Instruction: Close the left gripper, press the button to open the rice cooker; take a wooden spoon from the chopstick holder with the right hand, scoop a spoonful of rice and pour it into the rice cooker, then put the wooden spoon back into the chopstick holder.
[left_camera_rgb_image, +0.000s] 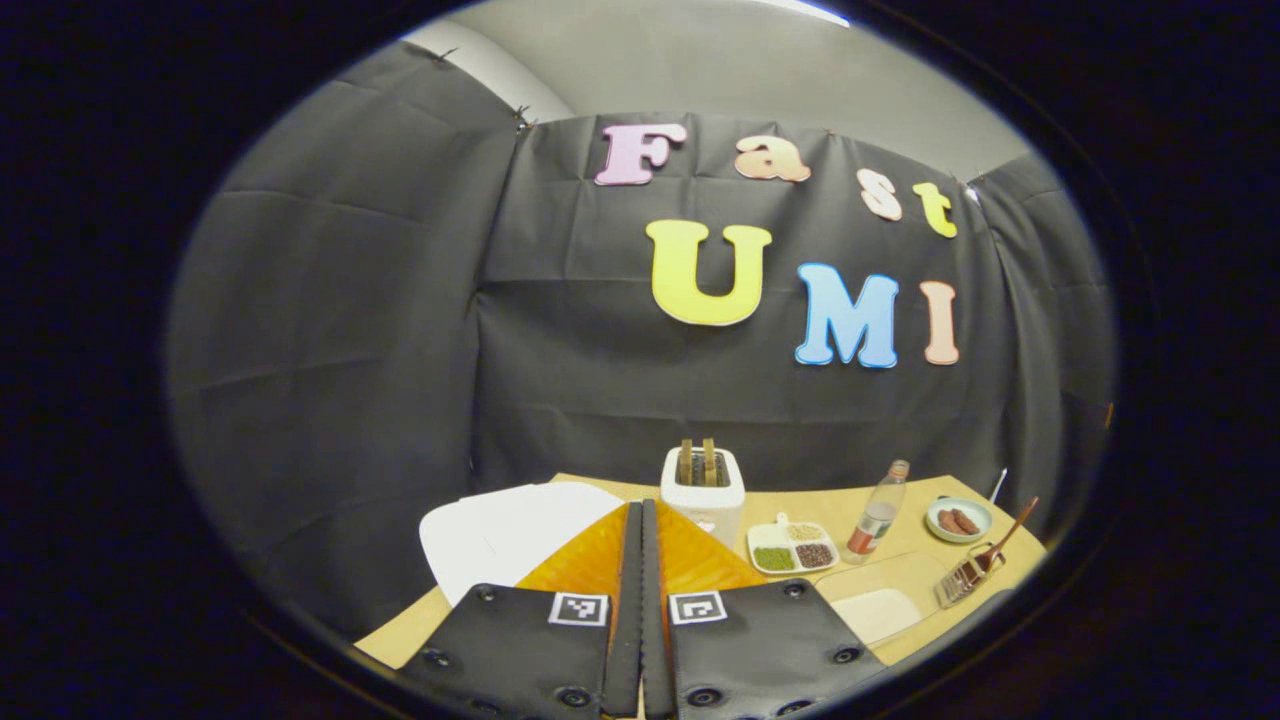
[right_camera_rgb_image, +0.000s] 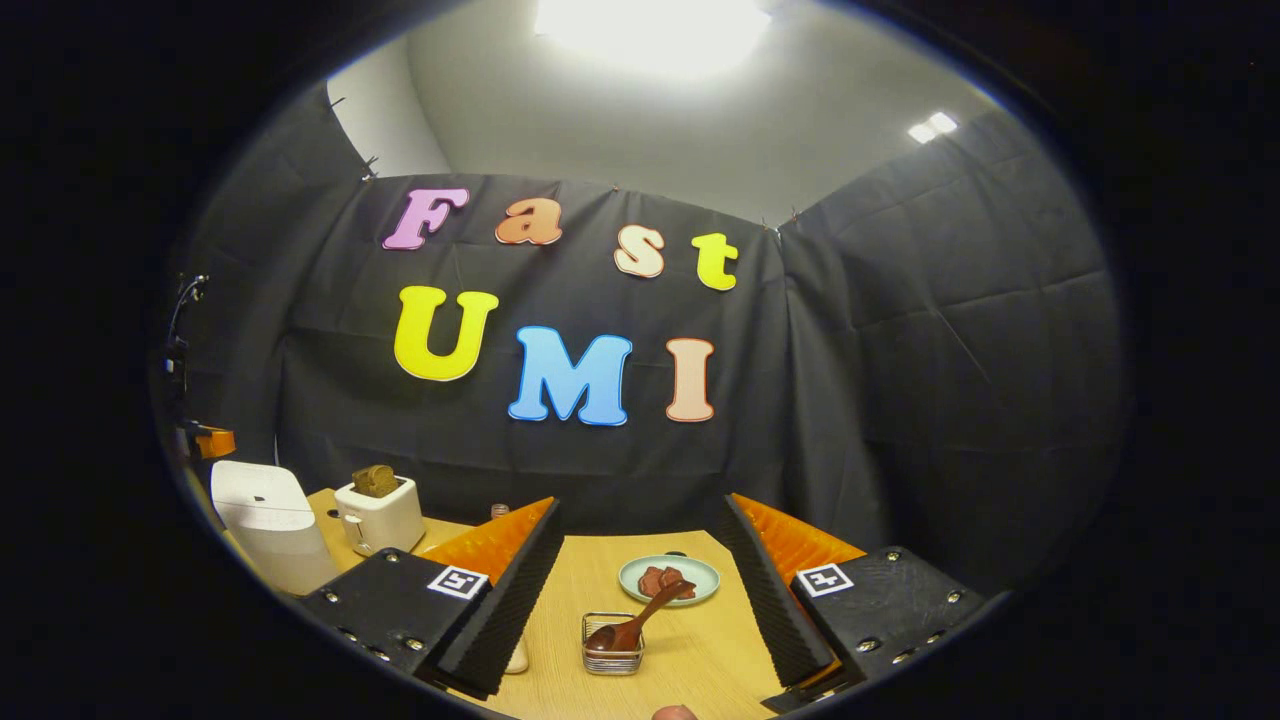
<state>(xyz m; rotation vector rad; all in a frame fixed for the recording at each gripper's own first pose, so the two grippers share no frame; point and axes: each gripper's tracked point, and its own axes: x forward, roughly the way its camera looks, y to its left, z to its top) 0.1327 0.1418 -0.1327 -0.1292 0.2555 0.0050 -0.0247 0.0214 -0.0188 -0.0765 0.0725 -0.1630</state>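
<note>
While your left gripper (left_camera_rgb_image: 641, 530) is clenched, its two fingers pressed flat together with nothing between them, it hangs above the near edge of the bench (left_camera_rgb_image: 900, 500), pointing toward the toaster (left_camera_rgb_image: 703, 487) at the back edge. The white rice cooker (left_camera_rgb_image: 505, 535) sits just left of those fingers, its lid down. Right of the toaster lie a divided dish of grains (left_camera_rgb_image: 792, 548) and a bottle (left_camera_rgb_image: 877, 512). Your right gripper (right_camera_rgb_image: 640, 560) is released, fingers spread wide and holding nothing. Between them, near the front edge of the bench, stands the wire chopstick holder (right_camera_rgb_image: 612, 645) with the wooden spoon (right_camera_rgb_image: 635, 620) leaning in it, handle tilted toward a plate (right_camera_rgb_image: 668, 580) just behind.
</note>
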